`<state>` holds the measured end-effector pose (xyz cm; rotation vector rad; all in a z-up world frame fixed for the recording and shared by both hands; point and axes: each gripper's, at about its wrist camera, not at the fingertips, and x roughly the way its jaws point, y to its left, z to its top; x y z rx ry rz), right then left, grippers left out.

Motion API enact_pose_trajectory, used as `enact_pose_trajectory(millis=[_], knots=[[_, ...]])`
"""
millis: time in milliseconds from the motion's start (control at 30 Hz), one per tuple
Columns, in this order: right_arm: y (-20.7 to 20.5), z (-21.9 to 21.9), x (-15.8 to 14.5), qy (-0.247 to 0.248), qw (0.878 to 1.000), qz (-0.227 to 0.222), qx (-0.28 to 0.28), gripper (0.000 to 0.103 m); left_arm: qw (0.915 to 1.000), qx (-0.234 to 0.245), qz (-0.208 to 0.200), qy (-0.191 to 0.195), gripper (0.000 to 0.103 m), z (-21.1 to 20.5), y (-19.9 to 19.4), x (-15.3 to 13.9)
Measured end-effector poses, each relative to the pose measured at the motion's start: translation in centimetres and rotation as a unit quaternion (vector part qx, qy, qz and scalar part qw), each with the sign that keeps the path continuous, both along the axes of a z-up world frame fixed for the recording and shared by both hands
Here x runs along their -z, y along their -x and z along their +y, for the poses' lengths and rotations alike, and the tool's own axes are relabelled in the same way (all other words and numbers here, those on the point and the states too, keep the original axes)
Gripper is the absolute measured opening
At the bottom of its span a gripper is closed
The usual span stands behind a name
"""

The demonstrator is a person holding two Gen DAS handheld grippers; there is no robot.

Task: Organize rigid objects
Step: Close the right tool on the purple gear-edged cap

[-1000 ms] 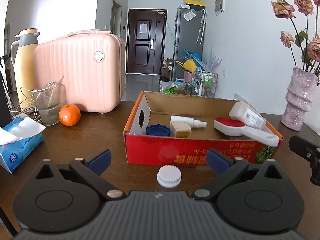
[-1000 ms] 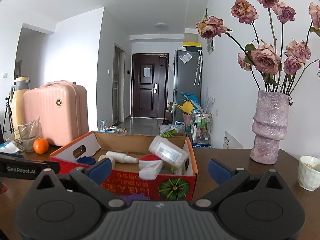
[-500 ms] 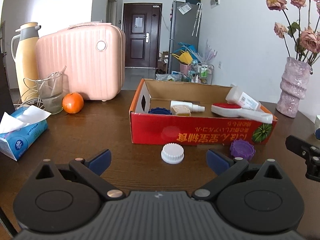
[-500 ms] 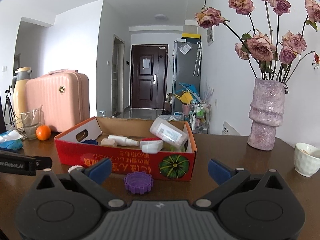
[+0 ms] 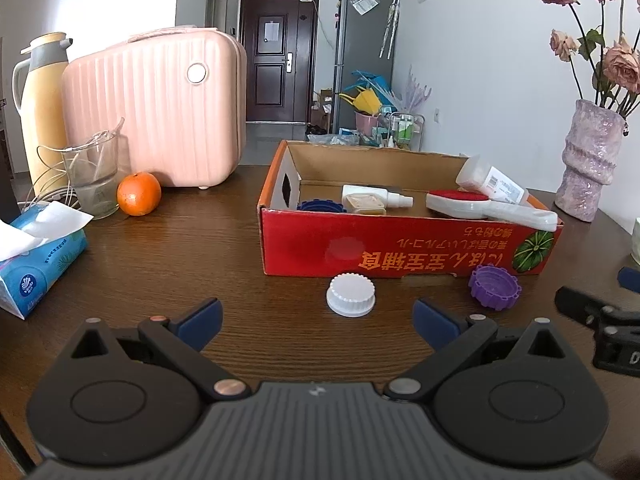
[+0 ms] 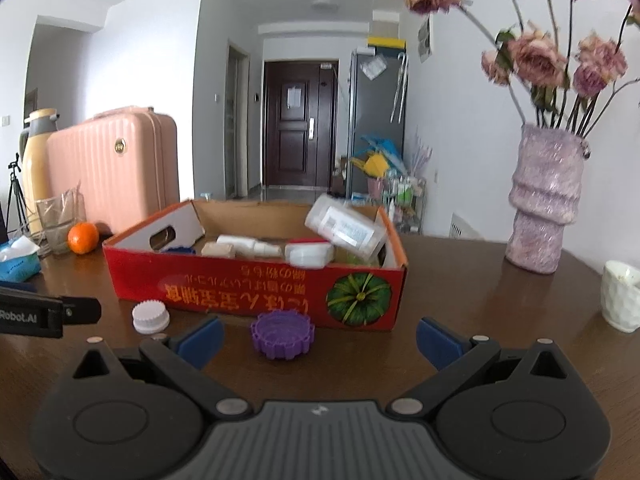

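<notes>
Grippers both hung released, left gripper (image 5: 316,314) facing the white cap (image 5: 351,294) at frame center, right gripper (image 6: 318,336) nearest the purple cap (image 6: 282,334); pickup into the red box (image 5: 400,252) looked next.

Bright daylight, fisheye-bent edges; right wrist view seems slightly motion-blurred.

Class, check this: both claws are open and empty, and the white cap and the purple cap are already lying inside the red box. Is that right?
Not quite. The white cap and purple cap lie on the table in front of the red box, not inside it, as the left wrist view shows. Both the left claw and the right claw are open and empty.
</notes>
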<state>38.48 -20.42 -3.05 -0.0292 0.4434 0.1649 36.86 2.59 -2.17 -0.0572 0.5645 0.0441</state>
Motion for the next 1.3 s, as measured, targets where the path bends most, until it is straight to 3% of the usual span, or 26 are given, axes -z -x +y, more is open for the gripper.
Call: enact_pose_trajectory(millis=[367, 900, 1000, 1067, 1100, 1300], knots=[[-3.9, 2.3, 1.8, 0.01, 0.998, 0.056, 0.011, 0.101, 0.9999, -0.015, 0.0, 0.002, 0.103, 1.8, -0.6, 0.0], [-8.5, 4.7, 3.1, 0.006, 0.995, 0.095, 0.031, 0.095, 0.9998, -0.021, 0.002, 0.002, 0.103, 2.7, -1.1, 0.1], [-9.0, 5.0, 3.3, 0.0, 0.994, 0.104, 0.029, 0.08, 0.9998, -0.019, 0.004, 0.002, 0.103, 2.6, -1.2, 0.1], [-9.3, 5.3, 3.5, 0.004, 0.993, 0.116, 0.026, 0.059, 0.9998, -0.019, 0.004, 0.002, 0.103, 2.6, -1.3, 0.2], [-9.2, 5.4, 3.5, 0.004, 0.993, 0.115, 0.024, 0.054, 0.9998, -0.02, 0.004, 0.002, 0.103, 2.6, -1.3, 0.2], [-8.1, 5.0, 3.0, -0.004, 0.995, 0.092, 0.03, 0.053, 0.9998, -0.019, 0.004, 0.003, 0.103, 2.6, -1.3, 0.2]])
